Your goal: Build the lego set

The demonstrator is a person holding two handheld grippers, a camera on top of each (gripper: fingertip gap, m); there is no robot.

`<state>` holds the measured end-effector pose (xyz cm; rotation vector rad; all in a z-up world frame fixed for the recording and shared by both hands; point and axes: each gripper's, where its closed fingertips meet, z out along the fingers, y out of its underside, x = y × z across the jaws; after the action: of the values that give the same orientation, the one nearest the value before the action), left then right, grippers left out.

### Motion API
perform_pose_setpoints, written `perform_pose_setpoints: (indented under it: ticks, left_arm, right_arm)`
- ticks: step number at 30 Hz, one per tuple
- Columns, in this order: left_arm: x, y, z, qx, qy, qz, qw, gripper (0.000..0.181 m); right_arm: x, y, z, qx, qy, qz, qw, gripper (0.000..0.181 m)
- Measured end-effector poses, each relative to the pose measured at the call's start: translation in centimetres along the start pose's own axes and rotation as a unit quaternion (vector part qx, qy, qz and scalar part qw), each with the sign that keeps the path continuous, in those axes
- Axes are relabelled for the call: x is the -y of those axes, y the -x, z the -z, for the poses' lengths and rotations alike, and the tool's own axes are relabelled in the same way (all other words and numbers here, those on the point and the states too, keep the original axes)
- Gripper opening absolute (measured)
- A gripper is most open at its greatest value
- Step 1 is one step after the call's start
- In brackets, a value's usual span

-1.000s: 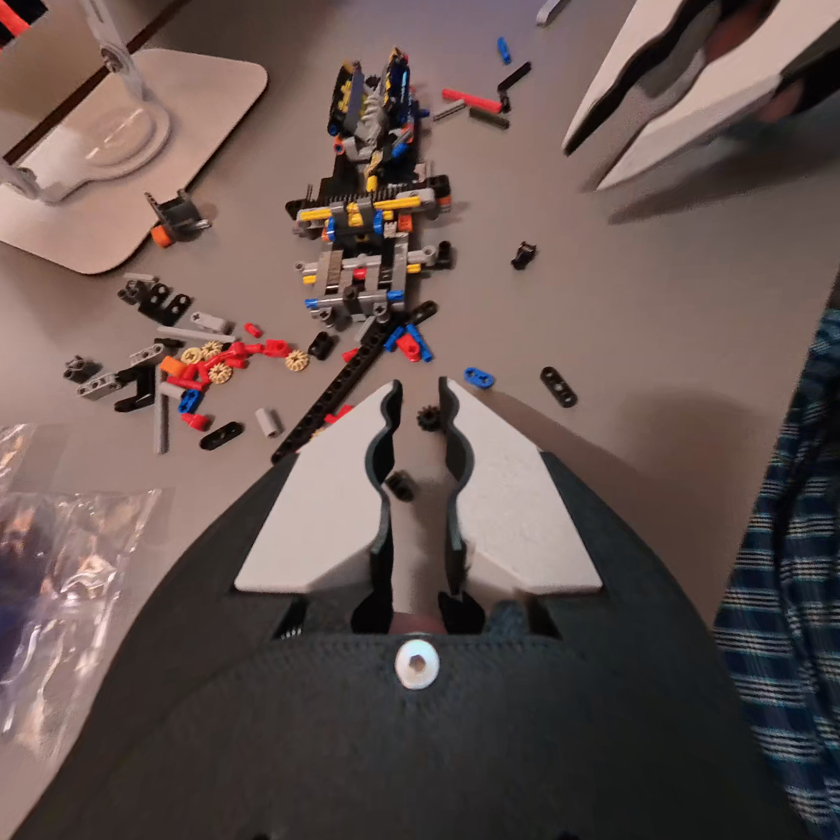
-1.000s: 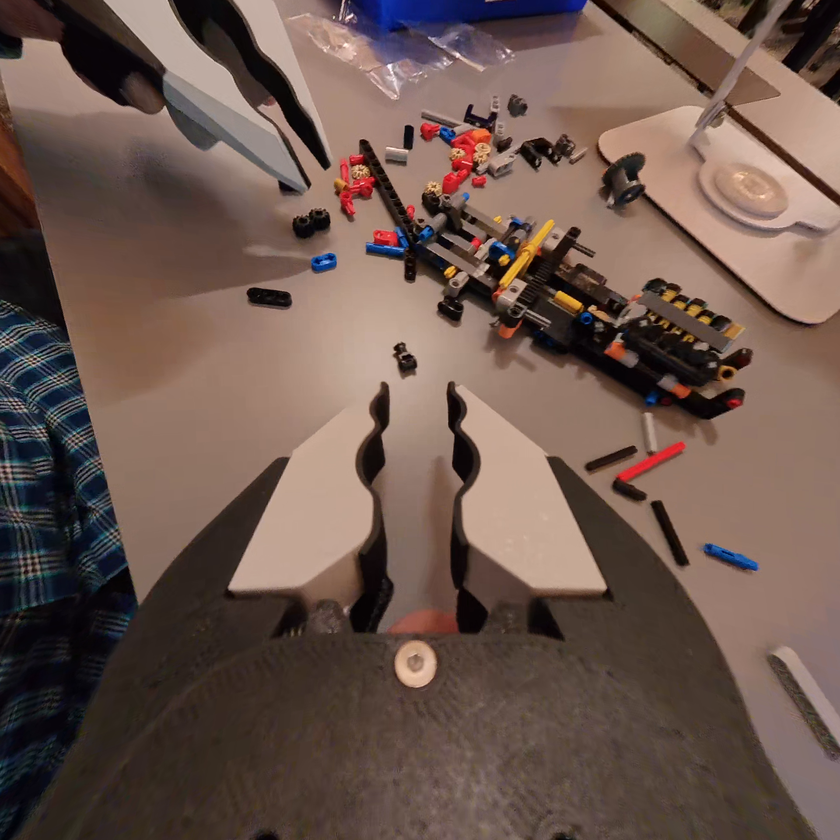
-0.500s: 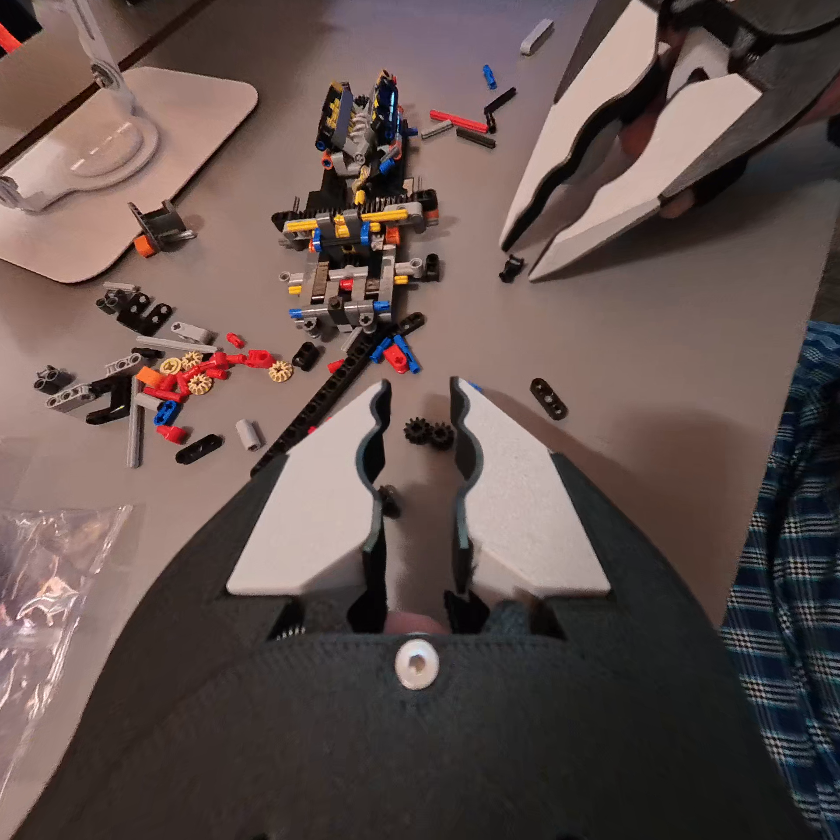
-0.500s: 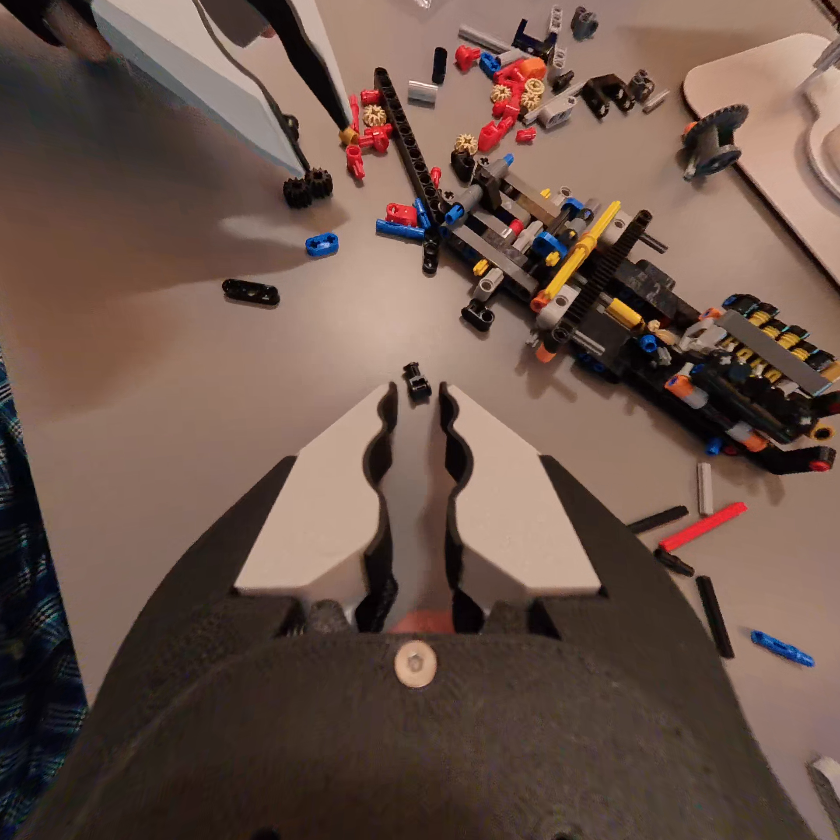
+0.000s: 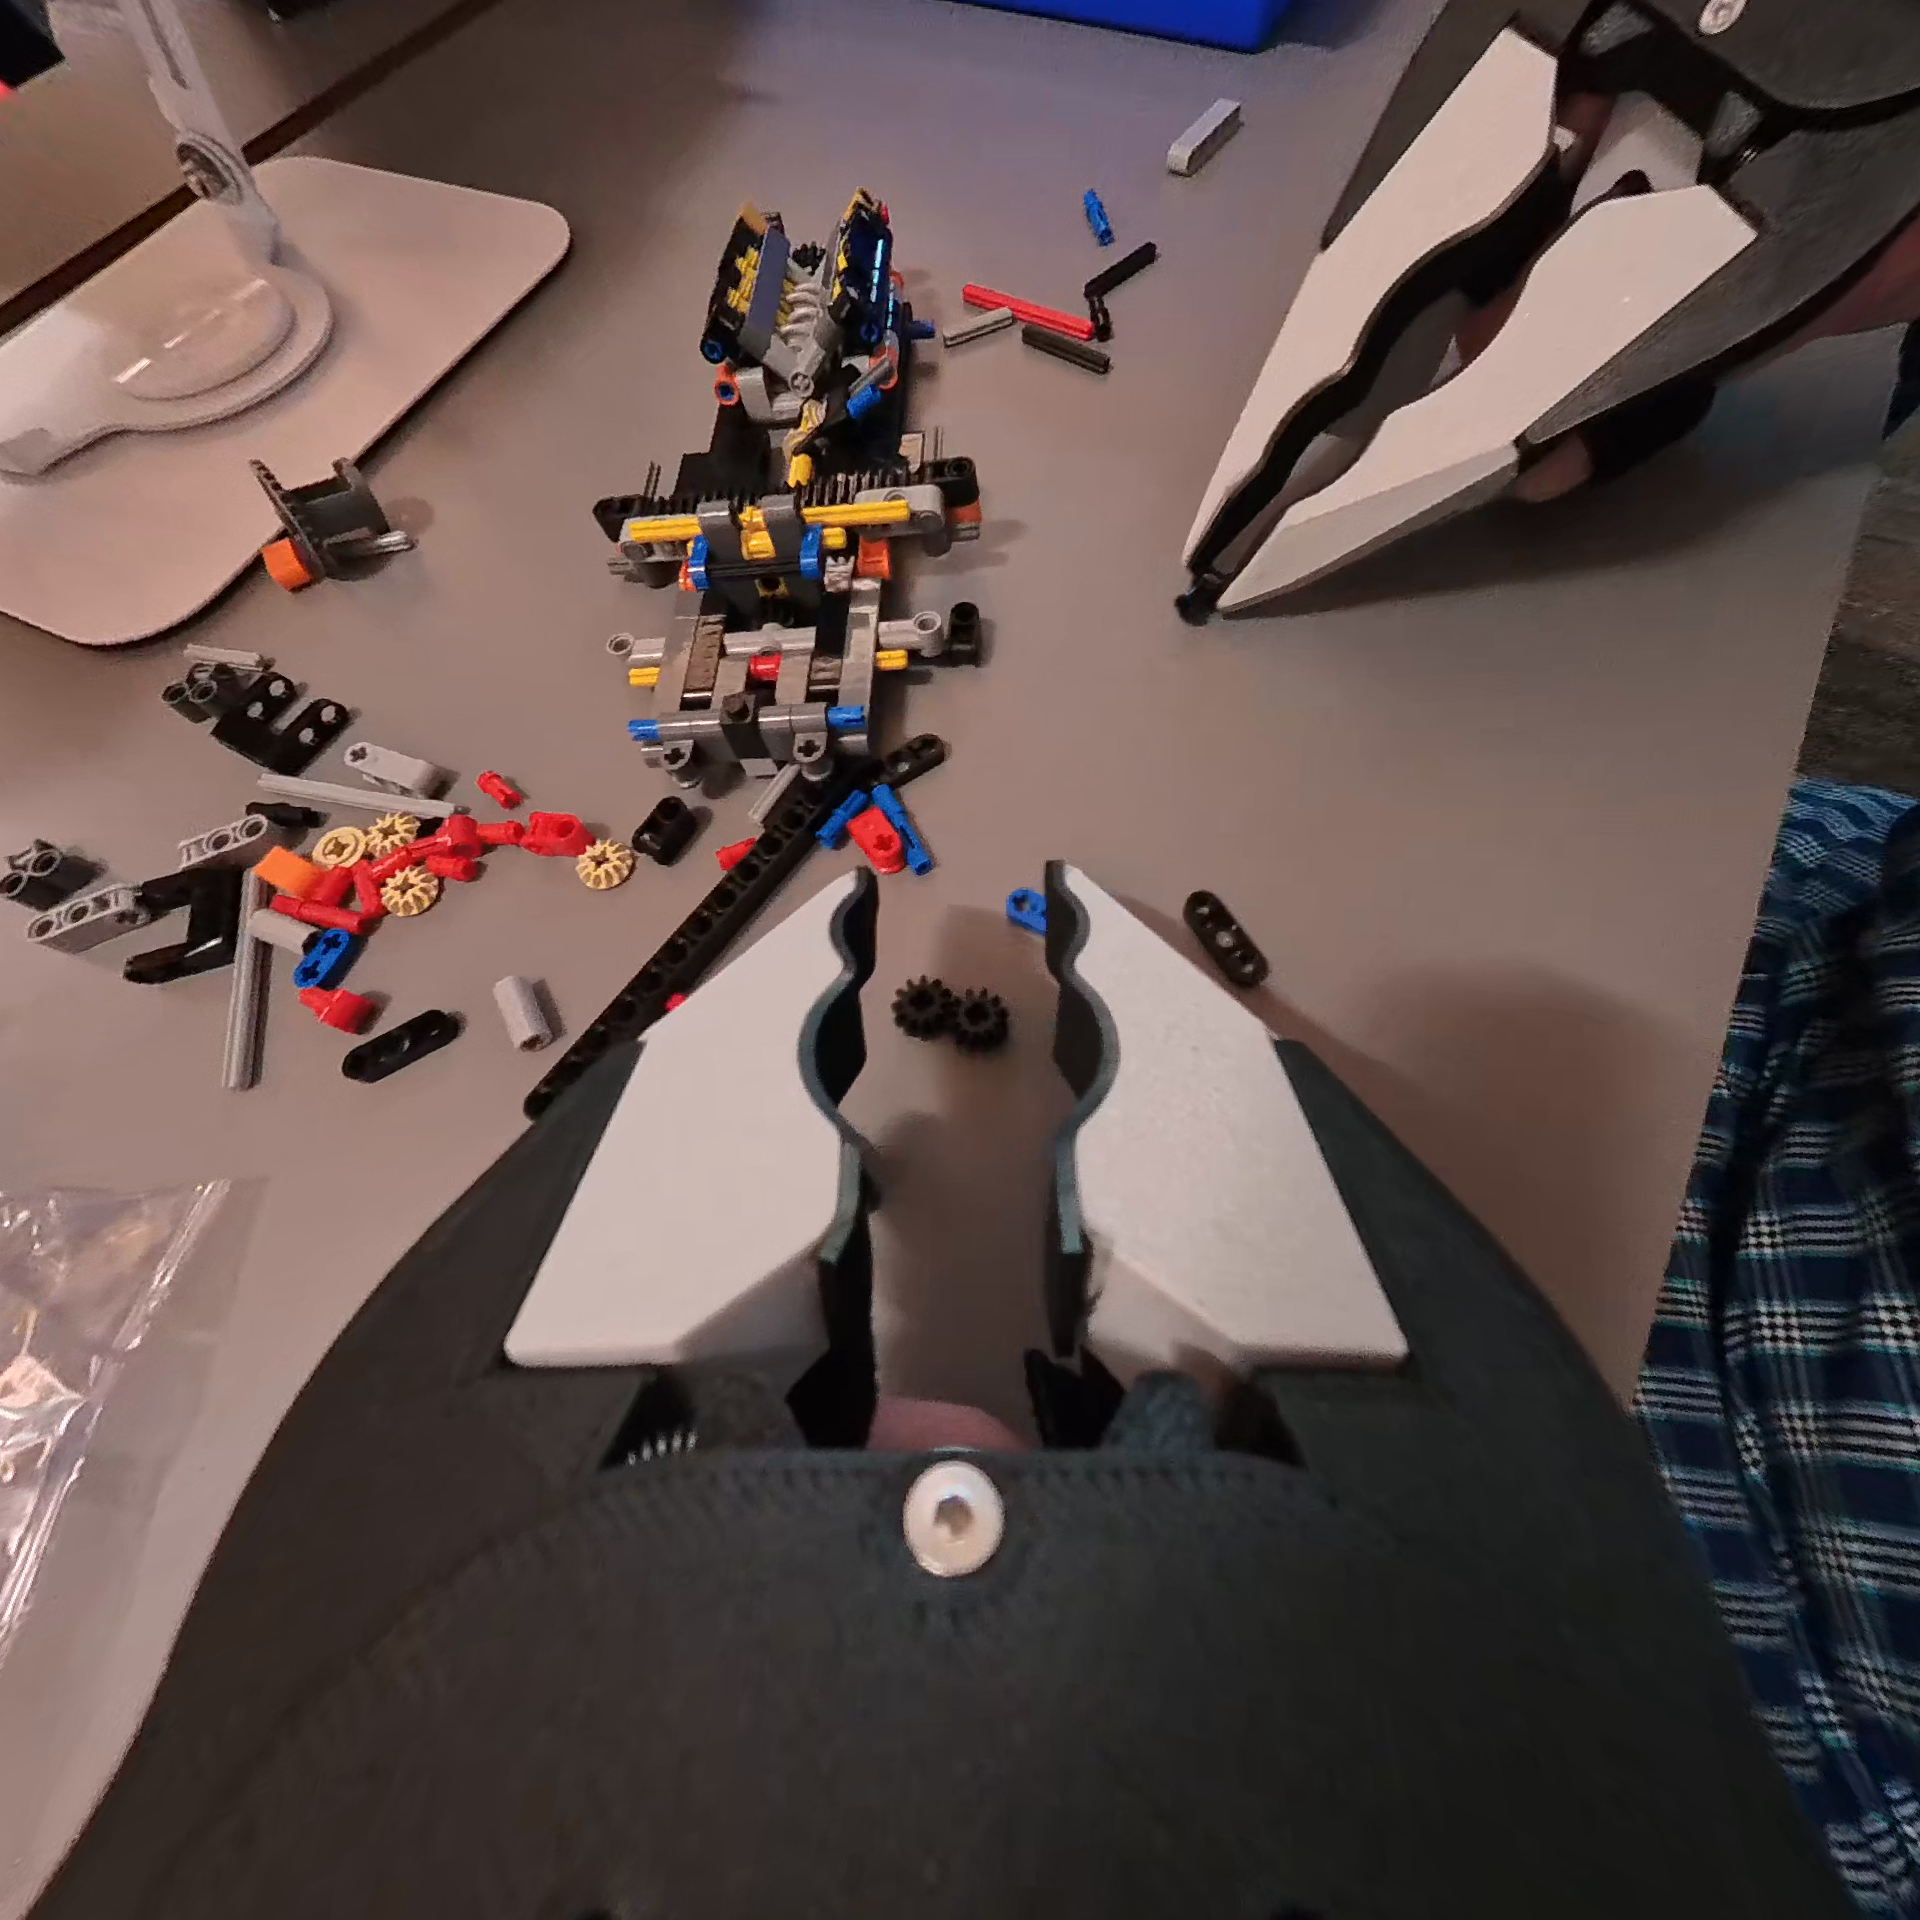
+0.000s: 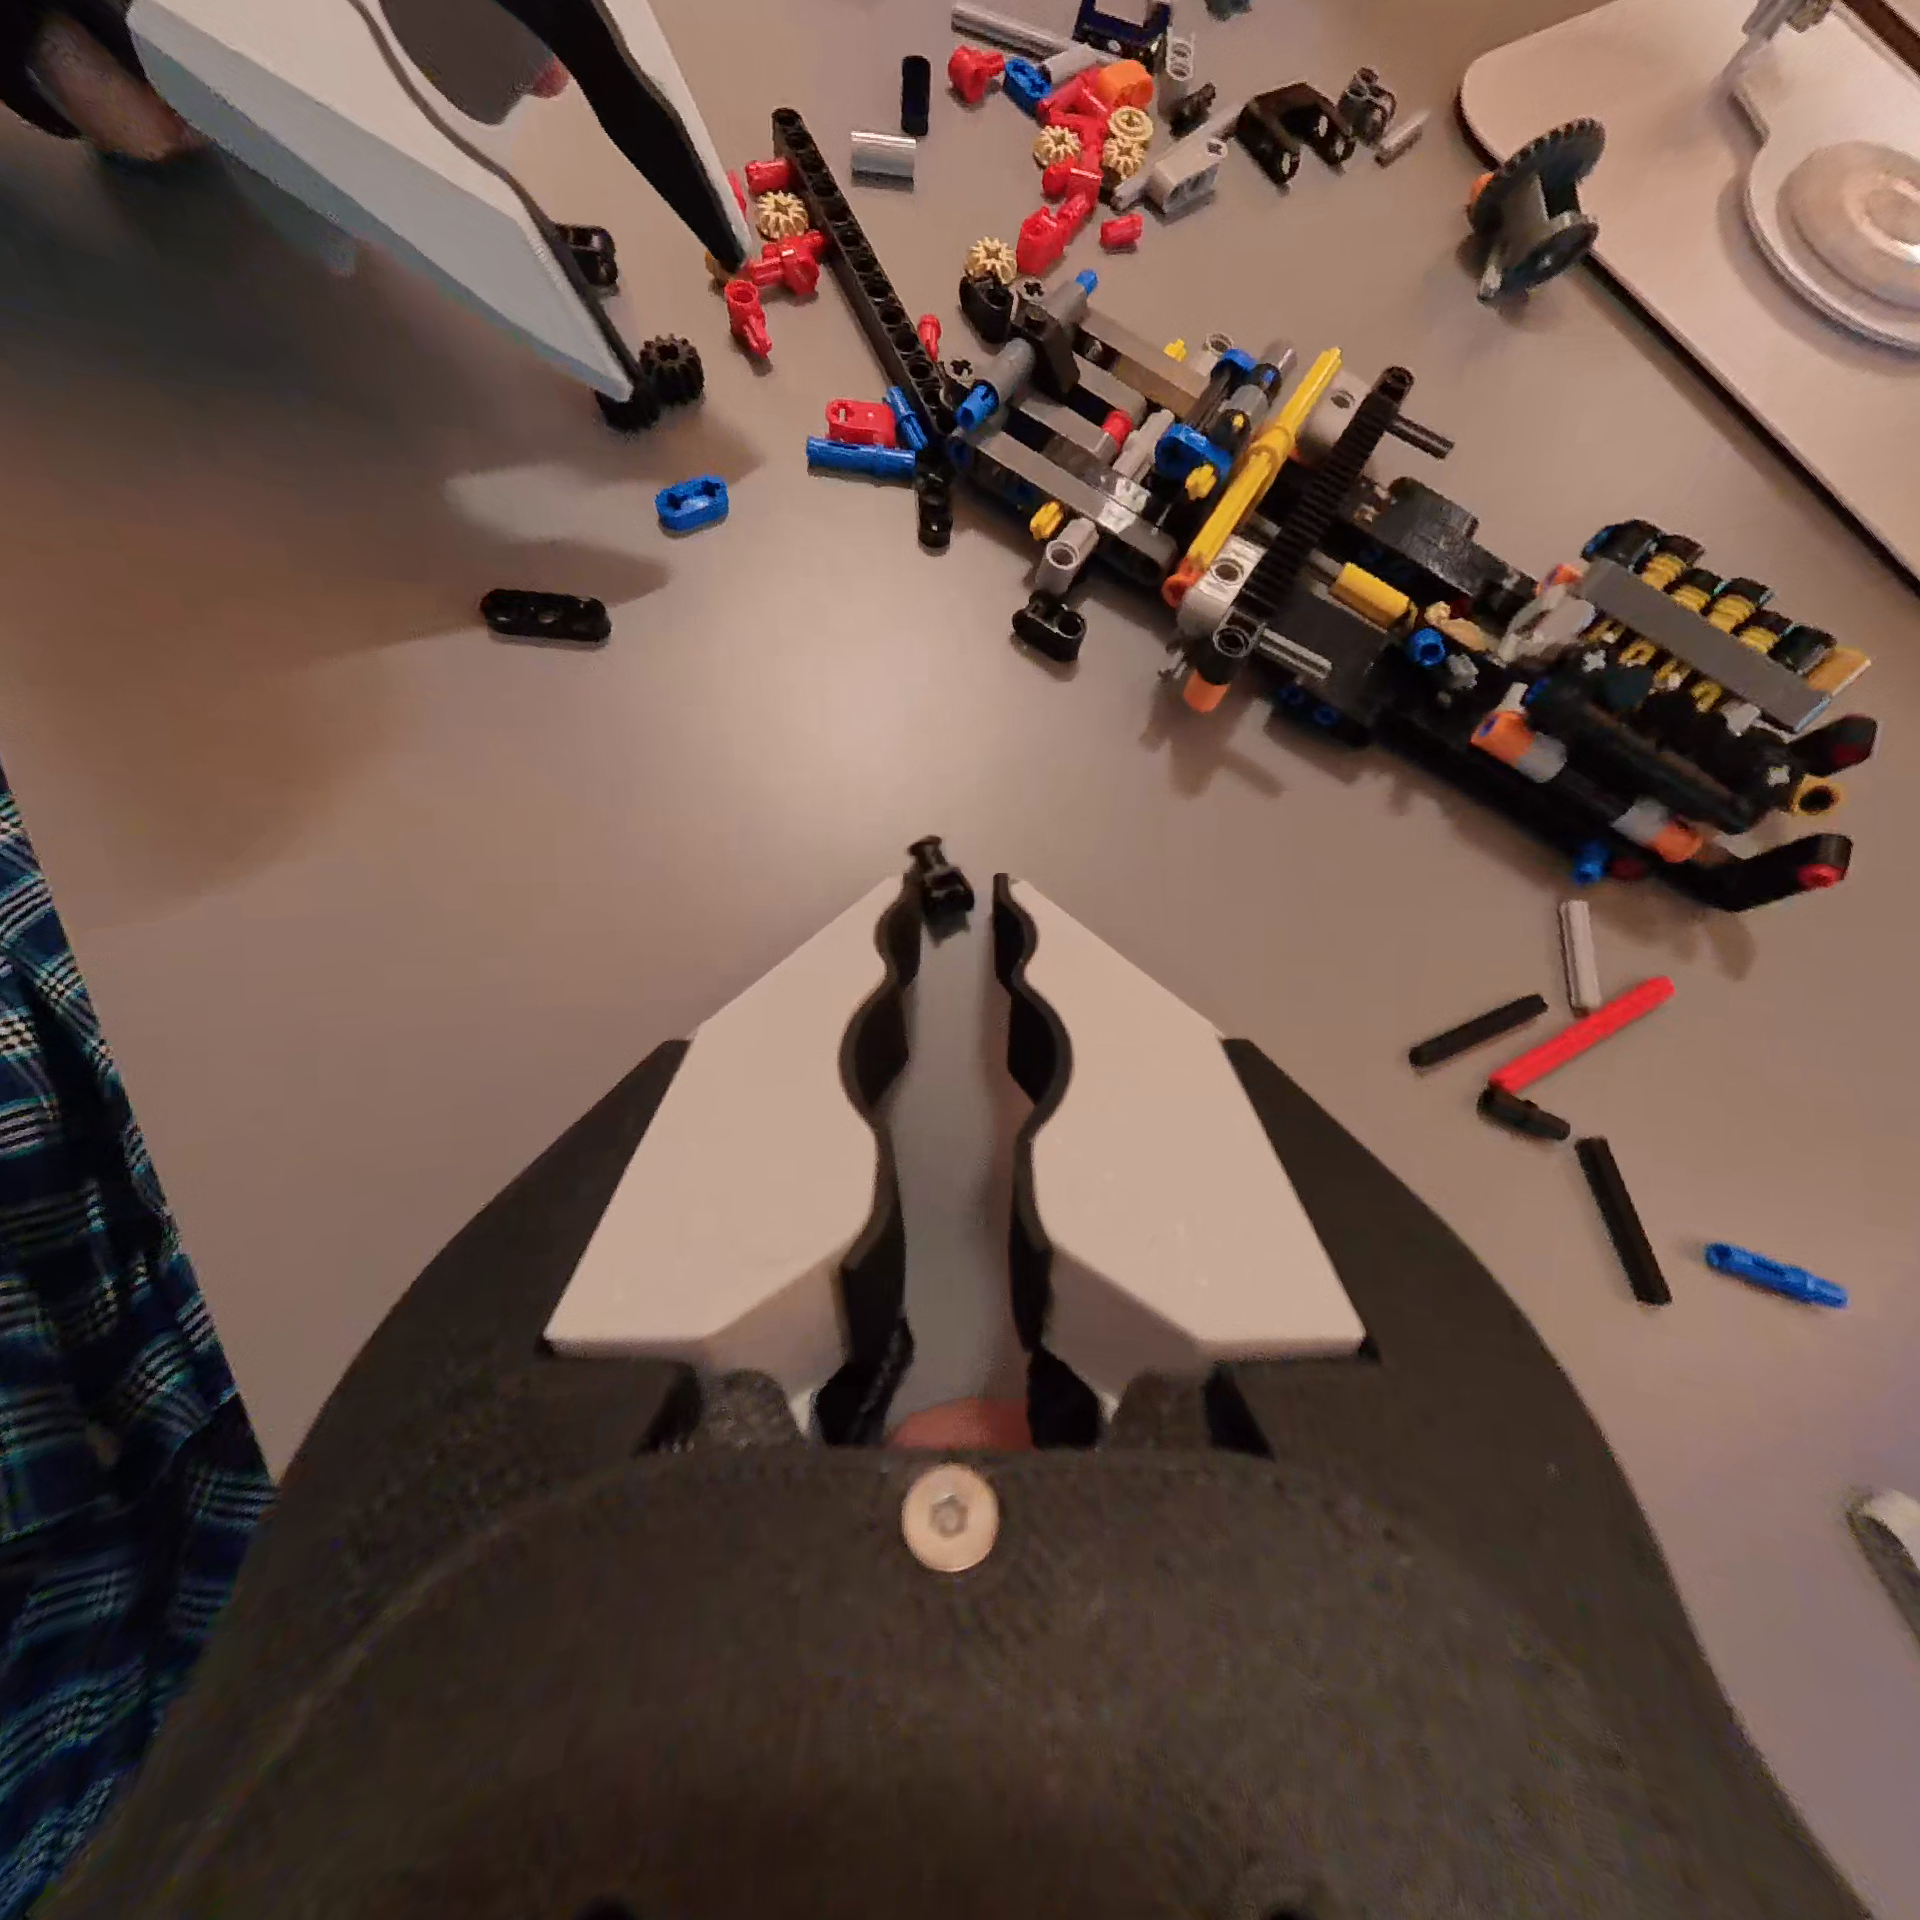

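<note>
Grey surface (image 5: 1351, 779) everywhere, littered with parts. Left wrist view: the left tool (image 5: 961, 883) sits wide open, holding nothing, with two black gears (image 5: 948, 1013) lying between its fingers. The half-built lego set (image 5: 795, 520) runs up the middle of the frame, loose red and tan bits (image 5: 416, 862) at left, and the right tool (image 5: 1205, 597) is at upper right with its tips on a small black connector (image 5: 1193, 606). Right wrist view: the right tool (image 6: 945, 883) is nearly closed around that connector (image 6: 938, 883) at its tips, though whether it's actually clamped can't be told. The set (image 6: 1403, 592) lies at right, the left tool (image 6: 675, 312) at upper left.
</note>
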<state>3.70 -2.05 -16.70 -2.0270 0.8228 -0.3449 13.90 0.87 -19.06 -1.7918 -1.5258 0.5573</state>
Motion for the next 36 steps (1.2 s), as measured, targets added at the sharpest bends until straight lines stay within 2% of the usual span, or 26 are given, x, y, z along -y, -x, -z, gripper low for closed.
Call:
perform_pose_setpoints:
  ticks: [1,3,10,15,20,24,31,36]
  left_arm:
    - [0.0,-0.1,-0.1,-0.001,0.000,-0.001,1.000,0.031]
    - [0.1,-0.3,-0.2,-0.001,0.001,-0.003,1.000,0.032]
    - [0.9,-0.6,-0.3,0.001,-0.017,0.008,1.000,0.039]
    - [1.5,-0.5,-0.5,0.008,-0.031,0.023,0.999,0.054]
    - [1.8,-0.8,-0.7,0.013,-0.032,0.022,0.999,0.067]
    - [2.2,-0.7,-0.4,0.026,-0.039,0.015,0.999,0.065]
    - [1.8,0.7,0.1,0.067,-0.047,0.007,0.997,0.047]
    - [1.9,1.7,0.5,0.085,-0.055,0.015,0.995,0.042]
  right_arm:
    - [-0.2,0.0,0.1,-0.003,0.004,-0.003,1.000,0.017]
    - [-0.3,0.0,0.2,-0.008,0.004,-0.006,1.000,0.023]
    - [-0.1,-0.5,1.4,-0.027,-0.027,-0.044,0.998,0.026]
    - [-0.6,-0.9,2.9,-0.046,-0.048,-0.087,0.994,0.033]
    - [-0.9,-1.2,3.7,-0.066,-0.054,-0.085,0.993,0.037]
    - [-0.9,-1.6,3.9,-0.073,-0.063,-0.081,0.992,0.039]
    - [-0.7,-2.2,4.4,-0.087,-0.077,-0.070,0.991,0.034]
    - [-1.0,-3.2,4.3,-0.091,-0.072,-0.073,0.991,0.034]
